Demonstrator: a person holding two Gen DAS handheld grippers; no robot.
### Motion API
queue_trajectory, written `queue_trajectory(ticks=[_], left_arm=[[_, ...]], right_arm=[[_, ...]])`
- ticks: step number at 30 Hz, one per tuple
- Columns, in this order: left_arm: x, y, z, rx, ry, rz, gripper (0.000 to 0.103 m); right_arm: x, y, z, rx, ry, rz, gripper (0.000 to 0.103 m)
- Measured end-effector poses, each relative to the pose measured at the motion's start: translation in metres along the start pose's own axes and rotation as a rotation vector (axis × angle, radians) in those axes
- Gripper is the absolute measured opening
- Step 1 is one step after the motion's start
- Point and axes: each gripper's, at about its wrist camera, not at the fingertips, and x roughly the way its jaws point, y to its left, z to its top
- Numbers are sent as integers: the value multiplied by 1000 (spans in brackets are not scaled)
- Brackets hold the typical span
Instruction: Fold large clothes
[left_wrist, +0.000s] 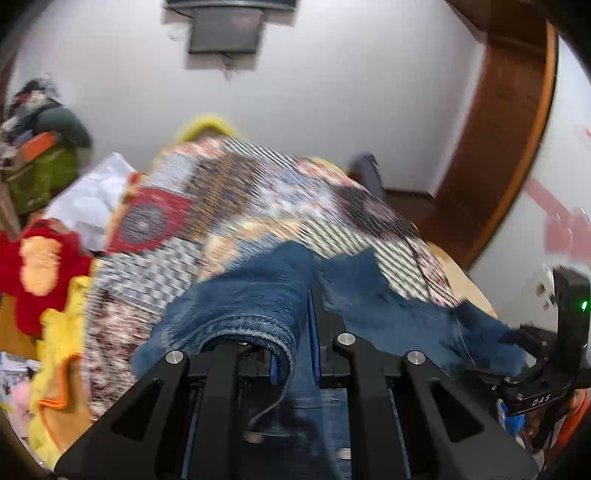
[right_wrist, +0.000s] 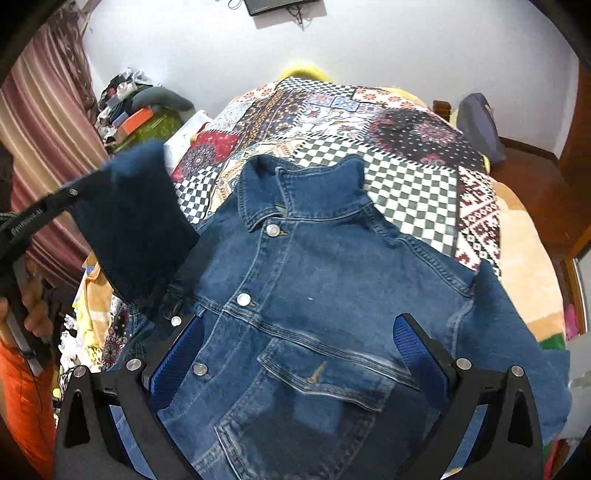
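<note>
A blue denim jacket (right_wrist: 317, 280) lies front up on a patchwork bedspread (right_wrist: 369, 122), collar toward the far end. My right gripper (right_wrist: 299, 332) is open, its blue-padded fingers (right_wrist: 410, 339) spread over the jacket's front near the chest pocket. My left gripper (left_wrist: 310, 295) is shut on the jacket's left sleeve (left_wrist: 251, 295), held raised; the sleeve also shows lifted in the right wrist view (right_wrist: 133, 218). The left gripper shows there at the left edge (right_wrist: 70, 195). The left wrist view is motion-blurred.
A pile of clothes and boxes (right_wrist: 136, 107) stands at the far left by a striped curtain (right_wrist: 44, 122). A red and yellow plush (left_wrist: 40, 266) lies left of the bed. A wooden door frame (left_wrist: 506, 122) is right. A dark bag (right_wrist: 480, 125) leans by the wall.
</note>
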Motion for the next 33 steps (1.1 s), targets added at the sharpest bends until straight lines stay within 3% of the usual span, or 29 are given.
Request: queue_trajectory(ticks=[8,11,14,16,18,24,26,30,33], left_arm=[[93,-60,-63,21,349,-203,12],[103,-83,-87,73,416,-195,14],[102,-94,-96,120,440,-190,32],[97,-95,-98,108,449,-207,62],[91,-93,-99,89,448,-211,71],[56,-67,-95,55,405,-186,71],[30,-49,-90,52,330,-142,71],[-9,-10,-76,27,192,-60,94],[-28,24,-70,0,132,17,97]], right_arm=[[-13,-27,-15,50,10,-14,102],[-13,-32,-20,52,24,-26,102],[-11,-37,-23,62,34,-37,102],[-10,-39,-23,72,38,-34,102],[-10,-38,-23,77,38,-31,102],[-8,-18,-15,41,34,-17,102],[-7,-8,-11,18,31,-13,102],[0,22,-1,-45,27,-3,102],[12,49,3,-101,41,3,102]])
